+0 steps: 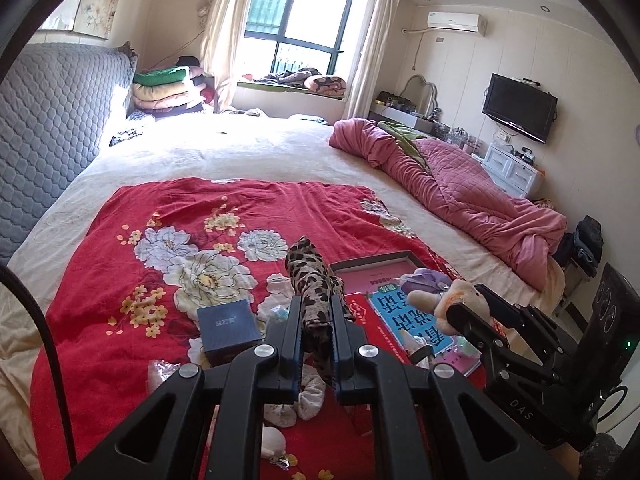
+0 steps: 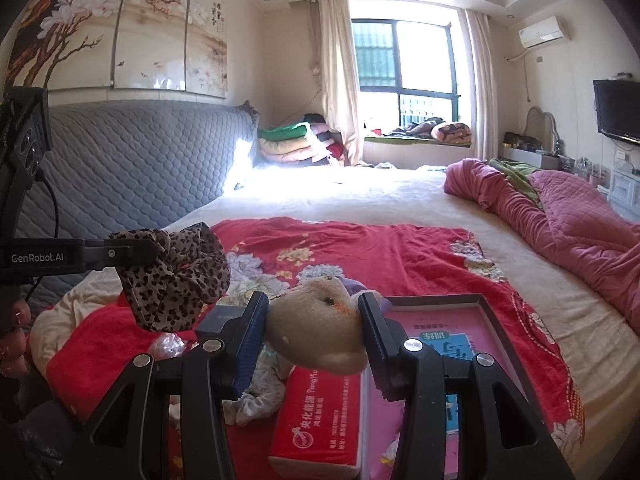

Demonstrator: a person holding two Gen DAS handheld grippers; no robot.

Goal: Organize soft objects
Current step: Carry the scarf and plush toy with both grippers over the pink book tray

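My left gripper [image 1: 316, 306] is shut on a leopard-print scrunchie [image 1: 310, 280], held above the red floral blanket [image 1: 160, 216]. From the right wrist view the same scrunchie [image 2: 176, 276] hangs off the left gripper [image 2: 154, 254] at the left. My right gripper [image 2: 314, 320] is shut on a cream plush toy [image 2: 320, 328], lifted over the bed. In the left wrist view that plush toy [image 1: 450, 298] and the right gripper [image 1: 472, 300] show at the right. A white floral scrunchie [image 2: 256, 394] lies on the blanket under the right gripper.
On the blanket lie a dark blue box [image 1: 228, 330], a red tissue pack [image 2: 320, 412], an open tray [image 2: 492, 312] with a pink and blue booklet [image 1: 412, 320], and a purple plush [image 1: 426, 280]. A pink quilt [image 1: 460, 188] is bunched at the bed's right side. Grey headboard [image 1: 52, 120] at the left.
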